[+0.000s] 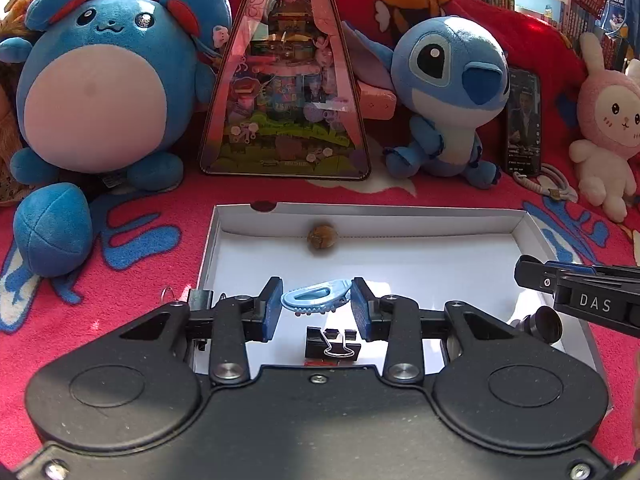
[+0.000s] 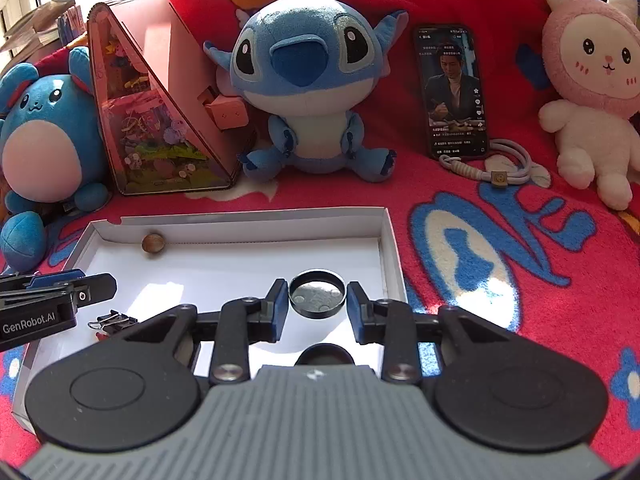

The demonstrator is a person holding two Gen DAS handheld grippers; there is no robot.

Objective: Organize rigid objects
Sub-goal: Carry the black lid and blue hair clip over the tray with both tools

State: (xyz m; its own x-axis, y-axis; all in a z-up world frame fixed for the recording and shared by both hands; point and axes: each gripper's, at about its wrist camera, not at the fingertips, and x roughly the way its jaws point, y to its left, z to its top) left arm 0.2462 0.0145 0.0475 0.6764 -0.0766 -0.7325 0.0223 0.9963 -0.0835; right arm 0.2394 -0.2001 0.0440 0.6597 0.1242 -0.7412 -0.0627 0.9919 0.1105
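A shallow white cardboard box [image 1: 532, 232] [image 2: 390, 240] lies on the red blanket. My left gripper [image 1: 316, 304] holds a light blue plastic clip [image 1: 316, 298] between its pads, over the box. A black binder clip [image 1: 332, 344] [image 2: 114, 320] lies in the box below it. A brown nut [image 1: 322, 237] [image 2: 153, 243] rests against the far wall. My right gripper [image 2: 318, 300] brackets a round black lens [image 2: 317, 293] above the box floor; the left pad touches it, and a thin gap shows at the right pad. The lens also shows in the left wrist view [image 1: 540, 324].
Behind the box stand a round blue plush [image 1: 100, 80], a triangular pink display case [image 1: 284, 80], a Stitch plush [image 2: 308, 80], a lit phone [image 2: 452, 92] with a coiled cable [image 2: 504, 168] and a pink rabbit plush [image 2: 592, 80]. Bookshelves lie beyond.
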